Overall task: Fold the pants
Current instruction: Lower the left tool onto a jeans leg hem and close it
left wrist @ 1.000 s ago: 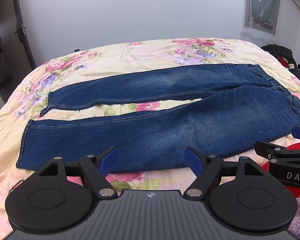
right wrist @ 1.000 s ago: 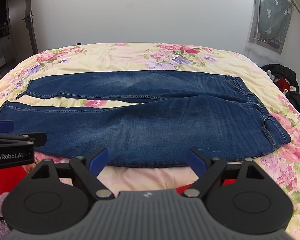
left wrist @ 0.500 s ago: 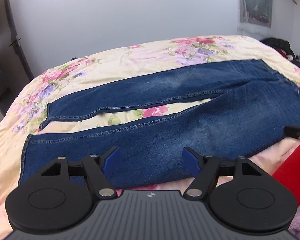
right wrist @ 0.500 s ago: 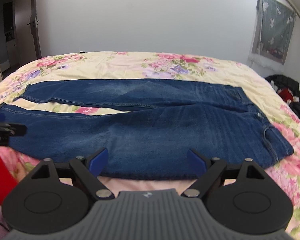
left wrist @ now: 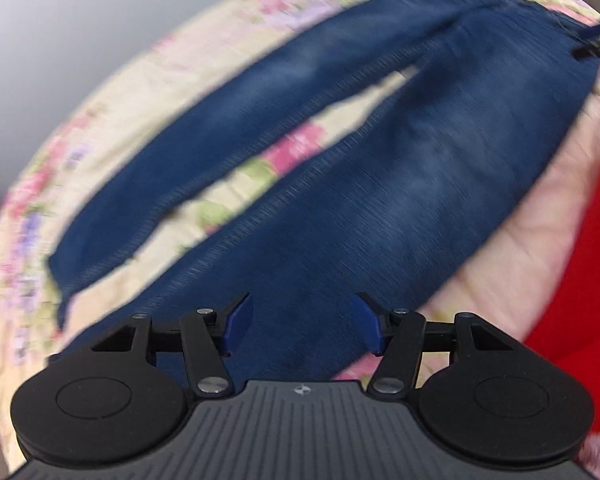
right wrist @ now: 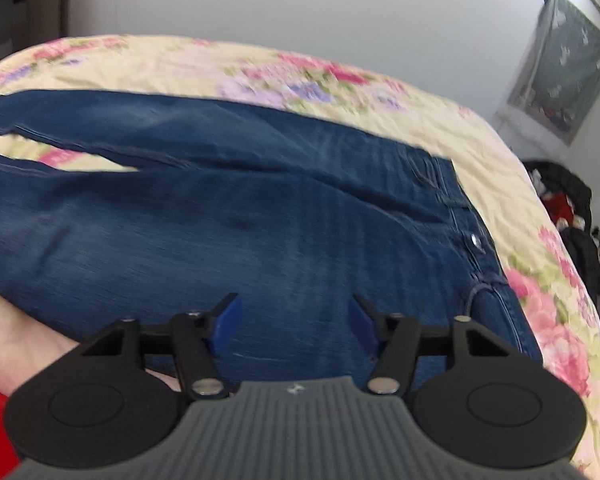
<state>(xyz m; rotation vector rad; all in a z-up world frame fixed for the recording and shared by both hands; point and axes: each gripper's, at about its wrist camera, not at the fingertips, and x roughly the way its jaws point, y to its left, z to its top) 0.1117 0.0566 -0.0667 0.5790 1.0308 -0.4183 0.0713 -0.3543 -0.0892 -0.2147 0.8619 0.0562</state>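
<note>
**2 spread grippers hanging over flat-lying jeans on a flowered bed**

The jeans are lying flat and unfolded across the floral bedspread, with the 2 legs running toward the left and parting into a narrow V that is letting a strip of the pink and green print show between them. In the right wrist view the jeans are showing their waistband at the right end, with a metal button on it, lying near the right-hand side of the floral bedspread.

The left gripper is hanging over the near leg, close to the near edge of the denim, with its 2 blue pads standing wide apart and nothing between them. The right gripper is sitting over the seat area near the waistband, its blue pads likewise spread wide and holding nothing. Whether either gripper is touching the fabric cannot be told, as both views are blurred.

A red cloth is filling the right edge of the left wrist view. A dark heap of clothing is lying beyond the bed on the right, and a curtained window is showing on the wall above it.
</note>
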